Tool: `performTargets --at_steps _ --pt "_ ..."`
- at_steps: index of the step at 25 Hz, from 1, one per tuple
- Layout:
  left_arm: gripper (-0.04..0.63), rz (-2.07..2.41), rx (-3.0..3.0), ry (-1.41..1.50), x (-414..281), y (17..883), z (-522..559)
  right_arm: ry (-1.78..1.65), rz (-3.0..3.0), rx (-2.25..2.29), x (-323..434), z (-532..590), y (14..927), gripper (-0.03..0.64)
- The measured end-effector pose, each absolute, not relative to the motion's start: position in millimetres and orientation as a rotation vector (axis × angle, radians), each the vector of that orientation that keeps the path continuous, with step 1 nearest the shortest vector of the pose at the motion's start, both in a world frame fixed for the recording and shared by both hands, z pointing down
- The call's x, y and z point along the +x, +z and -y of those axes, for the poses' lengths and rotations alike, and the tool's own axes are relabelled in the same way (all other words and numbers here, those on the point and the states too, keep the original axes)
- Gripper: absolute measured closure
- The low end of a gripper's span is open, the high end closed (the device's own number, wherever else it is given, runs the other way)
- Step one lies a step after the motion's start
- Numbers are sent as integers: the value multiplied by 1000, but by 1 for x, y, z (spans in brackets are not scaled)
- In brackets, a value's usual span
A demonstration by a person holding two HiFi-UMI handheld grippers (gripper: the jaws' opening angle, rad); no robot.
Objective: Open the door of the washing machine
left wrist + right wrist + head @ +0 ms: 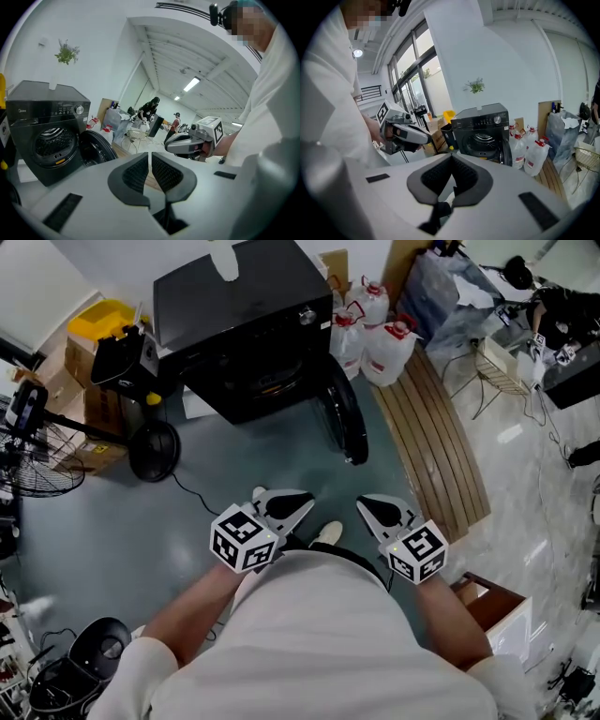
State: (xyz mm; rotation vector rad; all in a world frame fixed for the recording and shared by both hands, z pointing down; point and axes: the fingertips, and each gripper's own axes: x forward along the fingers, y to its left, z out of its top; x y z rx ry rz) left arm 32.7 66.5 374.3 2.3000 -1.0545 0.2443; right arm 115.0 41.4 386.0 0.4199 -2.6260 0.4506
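Head view: one washing machine [244, 324], its single door [343, 420] swung open, three jugs [392, 351] beside it; your left gripper [286, 507] and right gripper [386, 514] both closed, empty

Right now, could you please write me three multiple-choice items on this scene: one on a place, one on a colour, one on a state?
1. The jugs stand: A beside the washer; B on top of it; C inside it.
2. The washer is: A white; B black; C red.
3. The door is: A shut; B open; C removed.
Answers: A, they sit at its side; B, its casing is black; B, the door is swung out and the drum shows.
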Motion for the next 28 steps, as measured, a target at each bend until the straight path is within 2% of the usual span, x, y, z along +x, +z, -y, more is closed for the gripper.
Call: performTargets --at_steps 28 --pt "561 1082 2249 254 28 390 -42 467 2611 395 111 -20 410 609"
